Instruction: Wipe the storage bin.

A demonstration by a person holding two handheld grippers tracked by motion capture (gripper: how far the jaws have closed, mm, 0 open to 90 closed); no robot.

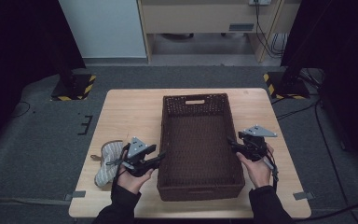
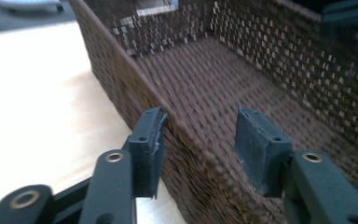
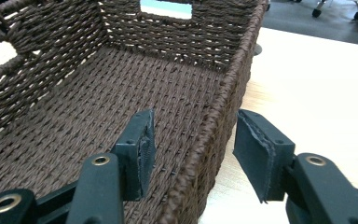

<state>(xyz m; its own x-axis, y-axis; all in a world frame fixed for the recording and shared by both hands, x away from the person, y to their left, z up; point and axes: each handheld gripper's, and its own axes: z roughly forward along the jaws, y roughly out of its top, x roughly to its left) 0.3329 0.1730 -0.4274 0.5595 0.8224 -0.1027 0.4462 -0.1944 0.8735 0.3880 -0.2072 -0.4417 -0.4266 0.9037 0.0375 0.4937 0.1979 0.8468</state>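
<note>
Note the left tongs [image 2: 199,128] standing open astride the left long wall of the basket [image 2: 200,79], one pad just outside the rim, the other inside and clear of the weave, with nothing gripped. Note the same at the right tongs [image 3: 193,128]: open, with the basket's right long wall between the pads and a gap on each side.

Before any lift, sink both pairs deeper over the rim to seat the pads on the woven wall below the braided edge, not merely on its lip. Consider sliding both a little toward the basket's far end, since the present spots seem nearer its near end and could invite tipping. Close both together, directly opposite across the basket. Squeeze firmly, expecting some give in the weave. Keep the left hand [image 1: 133,179] and right hand [image 1: 258,170] level and move them as one.

Mind the striped cloth piece [image 1: 108,163] just left of the basket and leave it undisturbed. Treat the basket as empty, resting lengthwise on the counter [image 1: 130,112].
</note>
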